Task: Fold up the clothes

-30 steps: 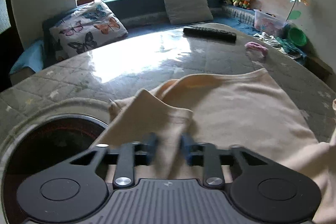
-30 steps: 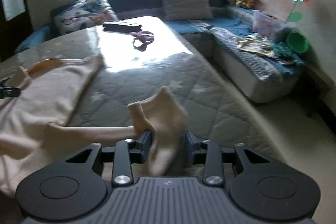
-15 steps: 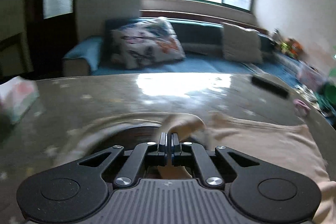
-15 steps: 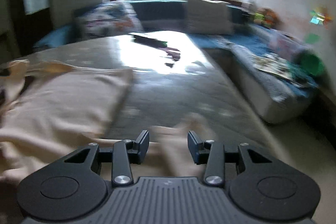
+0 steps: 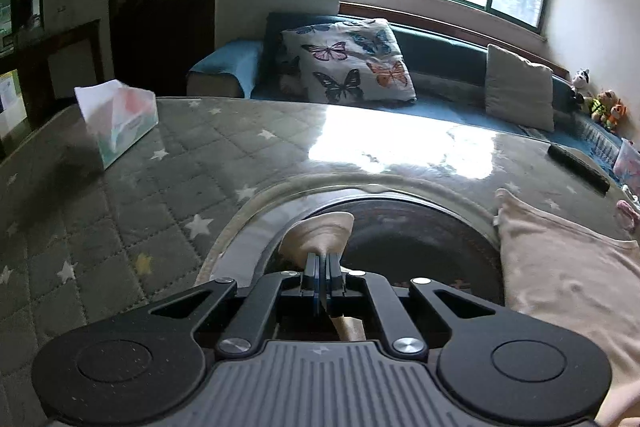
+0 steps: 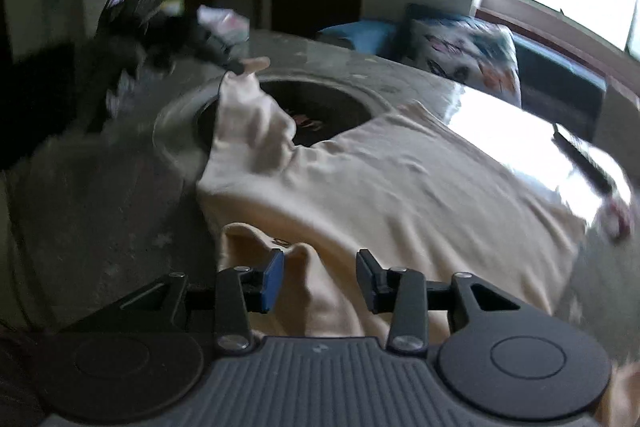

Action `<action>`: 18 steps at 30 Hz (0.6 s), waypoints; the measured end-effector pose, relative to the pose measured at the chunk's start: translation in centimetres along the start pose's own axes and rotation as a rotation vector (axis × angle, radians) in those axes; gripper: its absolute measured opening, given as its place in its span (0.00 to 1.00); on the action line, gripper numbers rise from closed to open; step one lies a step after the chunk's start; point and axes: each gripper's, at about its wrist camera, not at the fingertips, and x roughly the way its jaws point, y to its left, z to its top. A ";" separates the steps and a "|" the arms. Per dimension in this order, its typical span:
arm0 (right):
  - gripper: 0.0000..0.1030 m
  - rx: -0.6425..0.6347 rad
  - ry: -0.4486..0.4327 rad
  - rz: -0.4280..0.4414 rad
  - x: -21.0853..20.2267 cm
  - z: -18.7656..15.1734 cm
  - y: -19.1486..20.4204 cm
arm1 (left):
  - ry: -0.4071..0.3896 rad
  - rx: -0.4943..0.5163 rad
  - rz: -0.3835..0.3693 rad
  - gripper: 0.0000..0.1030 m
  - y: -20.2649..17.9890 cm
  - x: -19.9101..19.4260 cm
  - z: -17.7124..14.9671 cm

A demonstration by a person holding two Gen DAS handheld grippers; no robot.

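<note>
A cream sweatshirt (image 6: 400, 187) lies spread on the quilted table; its body also shows in the left wrist view (image 5: 568, 279). My left gripper (image 5: 322, 261) is shut on the end of one sleeve (image 5: 318, 235) and holds it lifted over the dark round inset. In the right wrist view that gripper (image 6: 236, 67) holds the sleeve (image 6: 248, 119) up at the far left. My right gripper (image 6: 319, 267) is open, its jaws on either side of a fold of the sweatshirt near the collar (image 6: 280, 241).
A tissue box (image 5: 118, 119) stands at the table's left. A black remote (image 5: 578, 167) and a pink item (image 5: 628, 213) lie at the far right. The dark round inset (image 5: 420, 227) sits mid-table. A sofa with a butterfly cushion (image 5: 348, 63) runs behind.
My left gripper closed on the sleeve end and swung left, lifting it. My right gripper let go of the other sleeve and moved left over the sweatshirt near the collar.
</note>
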 end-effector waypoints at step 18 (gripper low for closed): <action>0.02 -0.188 0.015 0.285 -1.5 -0.8 6.1 | -0.036 -0.058 0.079 0.02 6.3 -6.9 -1.7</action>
